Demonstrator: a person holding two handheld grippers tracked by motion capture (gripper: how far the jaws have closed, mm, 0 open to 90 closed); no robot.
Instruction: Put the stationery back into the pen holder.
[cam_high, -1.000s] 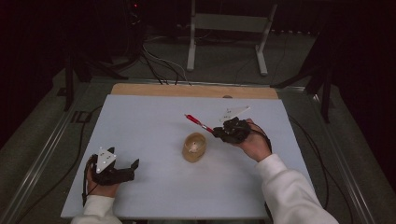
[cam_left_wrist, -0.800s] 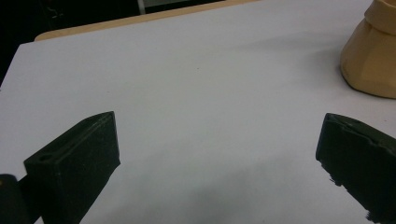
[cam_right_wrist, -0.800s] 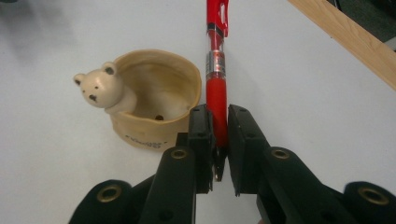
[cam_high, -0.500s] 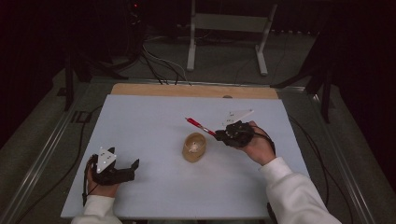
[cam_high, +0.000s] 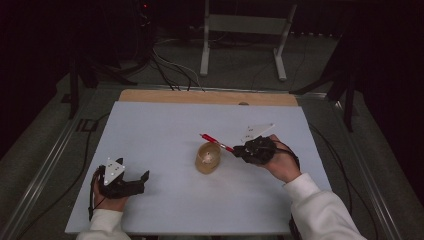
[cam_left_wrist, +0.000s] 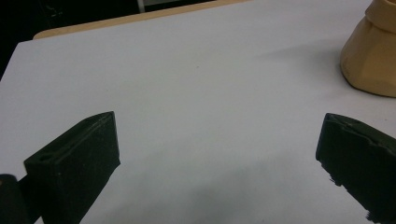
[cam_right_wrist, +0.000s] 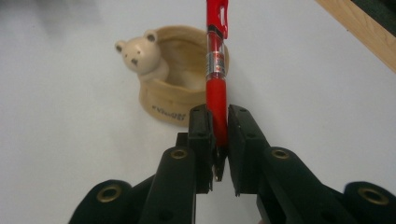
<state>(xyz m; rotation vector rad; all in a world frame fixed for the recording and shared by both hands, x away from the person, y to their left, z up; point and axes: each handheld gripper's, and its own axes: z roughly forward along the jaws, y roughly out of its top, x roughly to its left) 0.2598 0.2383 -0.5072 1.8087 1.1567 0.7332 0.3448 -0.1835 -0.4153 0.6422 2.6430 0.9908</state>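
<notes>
The right claw (cam_high: 239, 150) is held above the pale worktop (cam_high: 165, 125) by a hand (cam_high: 280, 162) whose white-sleeved forearm reaches in from the near right corner. The grey three-cornered plate sits tilted on top of it, and its jaws are pressed onto a red pen (cam_right_wrist: 217, 70), pinching it near one end. From the jaws the pen runs straight ahead, its clip end farthest from the claw and reaching over the rim of a small tan pot (cam_right_wrist: 180, 77). In the right gripper view the pen shows a clear barrel section with a printed band and a red clip beyond it.

The pot stands just ahead of the right claw, slightly to the left of its jaws. It is a squat, cream-tan cup with a little bear figure (cam_right_wrist: 140, 56) leaning on its rim and dark lettering on its side, too small to read.

The left claw (cam_left_wrist: 219, 158) rests low at the near left of the worktop, gripped by the left hand (cam_high: 107, 197), its jaws spread wide with nothing between them. The pot's base (cam_left_wrist: 371, 58) lies ahead and to the right of those jaws, well apart.
</notes>
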